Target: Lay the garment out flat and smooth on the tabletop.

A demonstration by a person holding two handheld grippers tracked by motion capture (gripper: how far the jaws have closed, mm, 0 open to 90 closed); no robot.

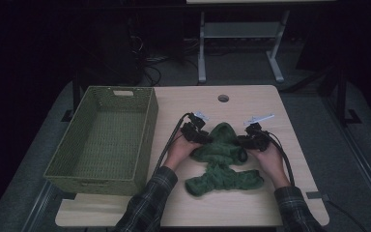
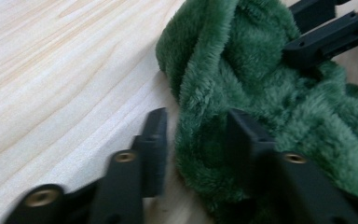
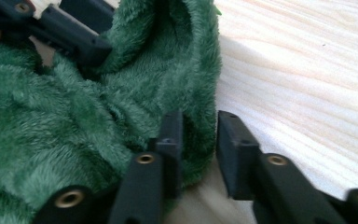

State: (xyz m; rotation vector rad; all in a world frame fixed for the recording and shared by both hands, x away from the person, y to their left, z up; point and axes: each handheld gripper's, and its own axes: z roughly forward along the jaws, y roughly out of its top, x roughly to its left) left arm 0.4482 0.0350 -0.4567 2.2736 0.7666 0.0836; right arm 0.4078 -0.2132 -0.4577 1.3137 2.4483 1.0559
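A fuzzy green cloth [image 1: 222, 159] lies in a crumpled heap on the wooden table [image 1: 251, 101], near the person's side. A green woven basket [image 1: 147, 130] stands to its left, a little apart from it, and nothing is inside the basket.

The person works with 2 grippers. The left gripper [image 2: 193, 140] is at the left edge of the cloth. Its jaws stand partly apart, with a thick fold of the cloth between them. One jaw is sunk in the fluff, and the other stands just off it, so the fold does not look squeezed yet. The right gripper [image 3: 199, 135] is at the right edge. Its jaws are closer together, and a thin fold of the cloth sits in the gap. It looks like a pinch, or very nearly one.

So the job looks like it is only starting. The cloth is not lifted, not folded flat and not in the basket. Grabbing both edges seems to be the step now, and all the rest is left to do.

The high view is dark, so the jaws are hard to see there. The fluff hides the tips. The underside of the cloth is hidden too.
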